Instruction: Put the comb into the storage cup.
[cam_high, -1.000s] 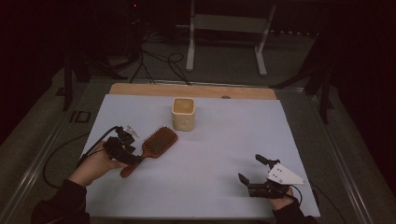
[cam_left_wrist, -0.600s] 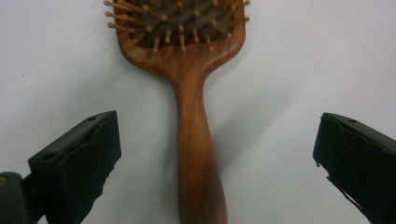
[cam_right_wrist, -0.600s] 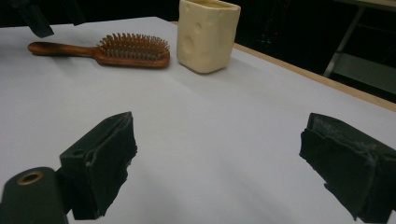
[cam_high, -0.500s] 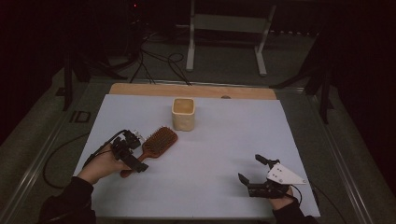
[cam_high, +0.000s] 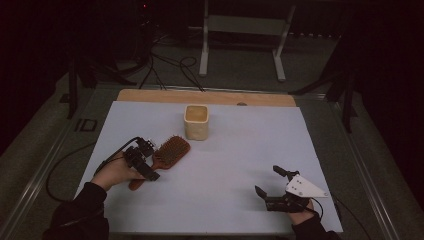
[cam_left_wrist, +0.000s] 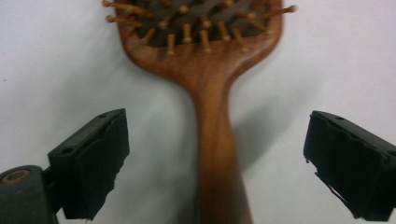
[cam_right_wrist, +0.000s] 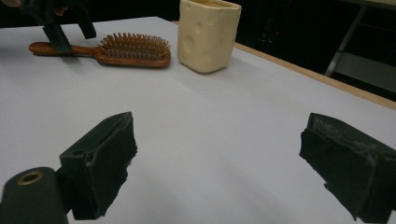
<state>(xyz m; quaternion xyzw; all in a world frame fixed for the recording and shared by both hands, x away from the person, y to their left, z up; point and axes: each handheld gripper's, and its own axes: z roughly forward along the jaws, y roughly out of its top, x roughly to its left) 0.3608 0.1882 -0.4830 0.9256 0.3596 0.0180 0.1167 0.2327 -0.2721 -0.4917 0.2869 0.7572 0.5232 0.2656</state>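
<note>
Dark room around white-topped bench (cam_high: 225, 150). Cream cup (cam_high: 196, 121) near far edge; wooden hairbrush (cam_high: 167, 152) just nearer-left. Left gripper (cam_high: 142, 162) jaws spread, straddling brush handle. Right gripper (cam_high: 272, 182) nearer-right, jaws spread, empty.

Dark sleeves; 2 black grippers, left gripper (cam_high: 142, 161) trailing a black cable, right gripper (cam_high: 272, 186) topped by a grey 3-cornered plate.
</note>
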